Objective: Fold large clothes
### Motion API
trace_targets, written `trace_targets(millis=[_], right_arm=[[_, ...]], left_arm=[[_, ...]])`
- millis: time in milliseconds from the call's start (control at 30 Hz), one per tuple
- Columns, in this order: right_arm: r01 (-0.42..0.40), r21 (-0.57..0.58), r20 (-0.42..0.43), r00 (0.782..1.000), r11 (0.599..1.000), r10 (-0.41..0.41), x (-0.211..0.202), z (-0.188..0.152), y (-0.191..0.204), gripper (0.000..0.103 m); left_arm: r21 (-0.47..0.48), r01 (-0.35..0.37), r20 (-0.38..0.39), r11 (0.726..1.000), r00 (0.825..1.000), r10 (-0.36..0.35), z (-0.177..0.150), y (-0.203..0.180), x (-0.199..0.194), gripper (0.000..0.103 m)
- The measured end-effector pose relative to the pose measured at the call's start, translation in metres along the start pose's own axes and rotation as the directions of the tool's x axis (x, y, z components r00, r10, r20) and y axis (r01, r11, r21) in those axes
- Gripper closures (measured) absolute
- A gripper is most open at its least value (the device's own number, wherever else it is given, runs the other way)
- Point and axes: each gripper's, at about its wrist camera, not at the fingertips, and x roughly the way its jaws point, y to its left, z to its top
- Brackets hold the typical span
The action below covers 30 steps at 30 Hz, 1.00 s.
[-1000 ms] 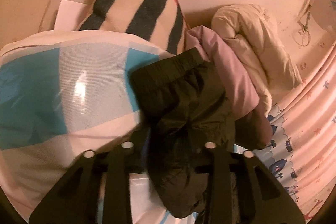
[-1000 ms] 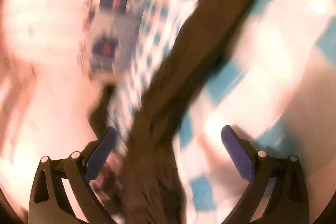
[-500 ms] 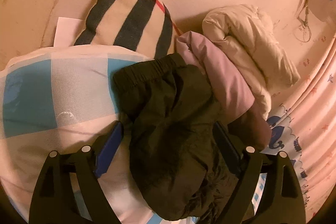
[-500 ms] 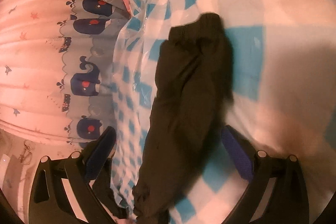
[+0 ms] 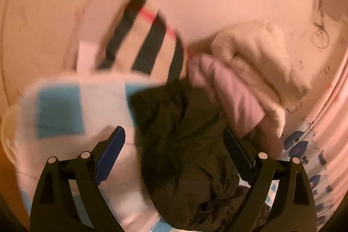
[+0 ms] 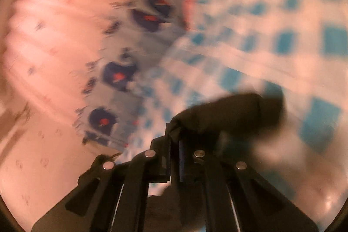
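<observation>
My left gripper (image 5: 174, 145) has its jaws wide and still opening, straddling the crumpled dark olive-black garment with the elastic waistband (image 5: 180, 140); the pads stand clear of the cloth on both sides, so nothing is gripped there. The garment lies on the blue-and-white checked plastic-covered bundle (image 5: 58, 110), its waistband toward twelve o'clock, with a folded mauve garment (image 5: 230, 90) touching it at two o'clock and a cream padded one (image 5: 258, 58) beyond. A navy-and-cream striped cushion (image 5: 143, 42) sits at eleven.

My right gripper (image 6: 175, 158) is pinched shut on a fold of that dark cloth — the fabric bulges out toward one o'clock over the checked sheet, and the view is smeared by motion.

To do this fold well, I'd judge the right should carry its edge over slowly and level, while the left waits clear — then presses the crease flat.
</observation>
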Motion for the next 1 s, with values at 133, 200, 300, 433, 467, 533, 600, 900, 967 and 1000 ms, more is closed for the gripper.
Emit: trace_targets(millis=[133,200,300,433,467,533,600,900,967,1000], right_arm=[[-0.119,-0.217,-0.048,0.993,0.969,0.111,0.017,-0.008,0.11,0.097],[-0.204,-0.305,-0.113,0.978,0.93,0.177,0.033,-0.029,0.171,0.097],[-0.308,-0.383,-0.212,0.947,0.871,0.242,0.054,-0.076,0.242,0.097],[-0.473,-0.436,-0.409,0.862,0.766,0.3,0.089,-0.18,0.332,0.097],[-0.506,-0.447,-0.462,0.837,0.737,0.295,0.097,-0.211,0.35,0.097],[-0.562,-0.467,-0.551,0.789,0.683,0.272,0.109,-0.272,0.373,0.097],[-0.607,-0.491,-0.64,0.738,0.625,0.214,0.121,-0.339,0.385,0.097],[-0.706,-0.655,-0.737,0.519,0.269,-0.433,0.16,-0.626,0.306,0.069],[-0.718,-0.638,-0.75,0.497,0.278,-0.437,0.153,-0.626,0.3,0.057],[-0.738,-0.594,-0.787,0.45,0.321,-0.421,0.15,-0.618,0.302,0.035]], left_arm=[[0.198,0.028,0.148,0.98,0.987,-0.058,-0.009,-0.05,-0.056,0.016],[0.269,0.099,0.119,0.958,0.984,-0.135,-0.022,-0.082,-0.066,0.013],[0.323,0.283,-0.053,0.903,0.958,-0.281,-0.054,-0.135,-0.058,0.013],[0.211,0.459,-0.219,0.863,0.883,-0.416,-0.103,-0.181,-0.036,0.013],[0.174,0.477,-0.239,0.862,0.869,-0.433,-0.11,-0.185,-0.031,0.013],[0.098,0.501,-0.273,0.86,0.844,-0.461,-0.127,-0.188,-0.02,0.013],[0.097,0.497,-0.315,0.862,0.837,-0.447,-0.142,-0.188,-0.011,0.013],[0.051,0.406,-0.444,0.912,0.828,-0.343,-0.165,-0.161,0.042,0.013],[0.032,0.4,-0.464,0.916,0.818,-0.34,-0.166,-0.159,0.05,0.013],[0.029,0.404,-0.473,0.914,0.811,-0.343,-0.166,-0.161,0.053,0.013]])
